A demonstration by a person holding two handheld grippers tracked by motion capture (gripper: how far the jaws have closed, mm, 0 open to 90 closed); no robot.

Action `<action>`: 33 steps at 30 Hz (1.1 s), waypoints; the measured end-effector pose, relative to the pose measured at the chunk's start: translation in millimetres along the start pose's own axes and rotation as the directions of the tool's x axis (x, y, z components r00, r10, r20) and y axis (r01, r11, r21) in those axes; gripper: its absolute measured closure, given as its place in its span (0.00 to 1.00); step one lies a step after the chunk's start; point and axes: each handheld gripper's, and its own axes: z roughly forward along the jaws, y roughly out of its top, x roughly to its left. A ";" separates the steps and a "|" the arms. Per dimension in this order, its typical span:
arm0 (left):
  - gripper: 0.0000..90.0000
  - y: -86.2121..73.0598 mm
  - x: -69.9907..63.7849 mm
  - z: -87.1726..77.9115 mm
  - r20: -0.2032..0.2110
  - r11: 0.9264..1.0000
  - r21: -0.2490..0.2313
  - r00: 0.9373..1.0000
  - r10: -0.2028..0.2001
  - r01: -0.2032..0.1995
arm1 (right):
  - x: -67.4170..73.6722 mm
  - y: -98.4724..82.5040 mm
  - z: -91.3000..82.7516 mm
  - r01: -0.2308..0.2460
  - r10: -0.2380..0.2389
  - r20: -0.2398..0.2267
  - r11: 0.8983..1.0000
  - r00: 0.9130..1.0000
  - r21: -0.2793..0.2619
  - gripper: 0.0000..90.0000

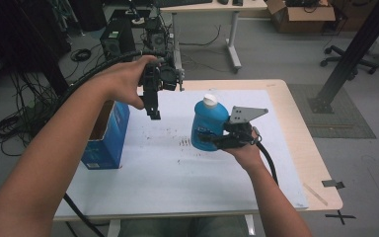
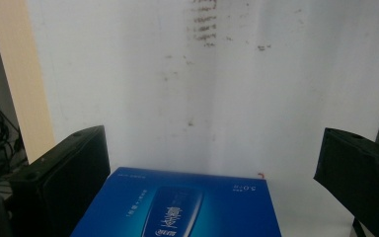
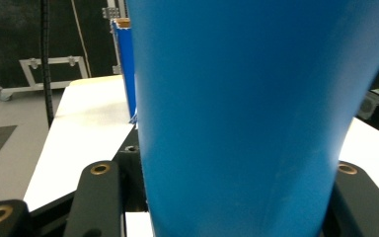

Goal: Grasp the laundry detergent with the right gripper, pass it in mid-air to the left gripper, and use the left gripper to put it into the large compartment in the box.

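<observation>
A blue bottle (image 1: 208, 121) with a white cap (image 1: 208, 100) stands upright over the white mat (image 1: 177, 168), right of the middle. My right gripper (image 1: 212, 142) is shut on its lower body from the right side. In the right gripper view the bottle (image 3: 237, 108) rises between the two black jaws. A blue carton (image 1: 107, 136) with an open top stands at the mat's left edge. My left gripper (image 1: 154, 113) hangs raised to the right of the carton, pointing down. In the left gripper view it (image 2: 212, 136) stands open and holds nothing, with the carton (image 2: 177, 207) below.
The mat covers a light wooden table (image 1: 301, 143), whose right and front edges are close. Dark smudges (image 1: 183, 143) mark the mat near the bottle. Behind the table are a computer tower (image 1: 116, 39), cables, a desk leg (image 1: 233, 34) and a black frame post (image 1: 350, 54).
</observation>
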 end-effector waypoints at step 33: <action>0.00 29.2 -26.0 -14.1 0.087 0.996 -0.034 0.992 0.087 -0.084 | 9.1 2.5 36.0 0.041 -0.038 -0.088 0.999 0.995 0.032 0.50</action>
